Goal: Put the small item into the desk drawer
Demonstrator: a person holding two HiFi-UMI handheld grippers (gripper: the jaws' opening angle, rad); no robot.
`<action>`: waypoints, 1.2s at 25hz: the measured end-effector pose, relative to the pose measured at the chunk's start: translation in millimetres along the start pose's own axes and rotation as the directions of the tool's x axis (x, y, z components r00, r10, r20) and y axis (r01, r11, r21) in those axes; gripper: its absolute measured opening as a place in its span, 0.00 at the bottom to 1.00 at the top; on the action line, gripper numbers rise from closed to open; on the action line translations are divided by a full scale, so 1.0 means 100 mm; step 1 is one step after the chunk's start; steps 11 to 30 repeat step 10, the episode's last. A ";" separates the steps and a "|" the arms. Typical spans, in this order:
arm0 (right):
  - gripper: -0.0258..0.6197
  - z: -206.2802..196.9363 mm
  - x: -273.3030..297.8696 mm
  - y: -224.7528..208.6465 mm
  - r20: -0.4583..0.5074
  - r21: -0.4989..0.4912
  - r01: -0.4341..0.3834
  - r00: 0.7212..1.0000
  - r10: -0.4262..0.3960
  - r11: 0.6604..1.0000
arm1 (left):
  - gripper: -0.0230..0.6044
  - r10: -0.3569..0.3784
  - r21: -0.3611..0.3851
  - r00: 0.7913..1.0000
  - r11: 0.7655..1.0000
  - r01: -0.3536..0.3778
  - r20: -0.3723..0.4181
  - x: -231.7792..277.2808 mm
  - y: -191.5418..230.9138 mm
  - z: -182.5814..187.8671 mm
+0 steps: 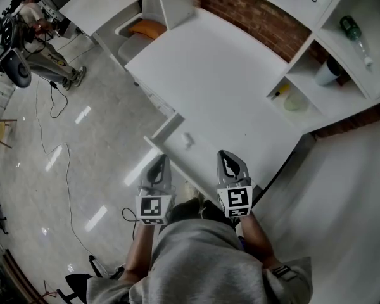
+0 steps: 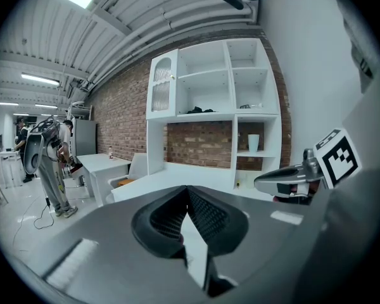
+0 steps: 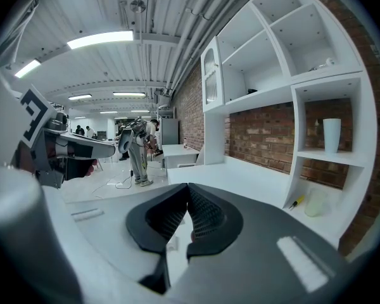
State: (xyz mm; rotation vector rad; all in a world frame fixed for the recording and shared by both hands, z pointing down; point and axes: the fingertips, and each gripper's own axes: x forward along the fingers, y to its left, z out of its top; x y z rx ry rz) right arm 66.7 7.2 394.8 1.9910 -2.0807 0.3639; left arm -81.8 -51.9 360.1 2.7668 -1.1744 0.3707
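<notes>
A small pale item (image 1: 189,139) is lying near the table's (image 1: 228,87) edge, too tiny to identify. The left hand-held gripper (image 1: 160,162) and the right hand-held gripper (image 1: 225,156) are both sitting clenched.

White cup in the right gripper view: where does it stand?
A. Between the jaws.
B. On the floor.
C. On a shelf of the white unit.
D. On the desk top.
C: the white cup stands upright on a shelf of the white unit, above the compartment holding the screwdriver.
</notes>
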 end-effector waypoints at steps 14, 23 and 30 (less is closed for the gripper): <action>0.04 0.00 0.00 0.07 -0.002 -0.007 -0.004 1.000 0.004 1.000 | 0.06 -0.003 0.000 1.000 1.000 0.003 -0.002 -0.05 0.02 -0.03; 0.04 0.00 0.00 0.07 -0.002 -0.007 -0.004 1.000 0.004 1.000 | 0.06 -0.003 0.000 1.000 1.000 0.003 -0.002 -0.05 0.02 -0.03; 0.04 0.00 0.00 0.07 -0.002 -0.007 -0.004 1.000 0.004 1.000 | 0.06 -0.003 0.000 1.000 1.000 0.003 -0.002 -0.05 0.02 -0.03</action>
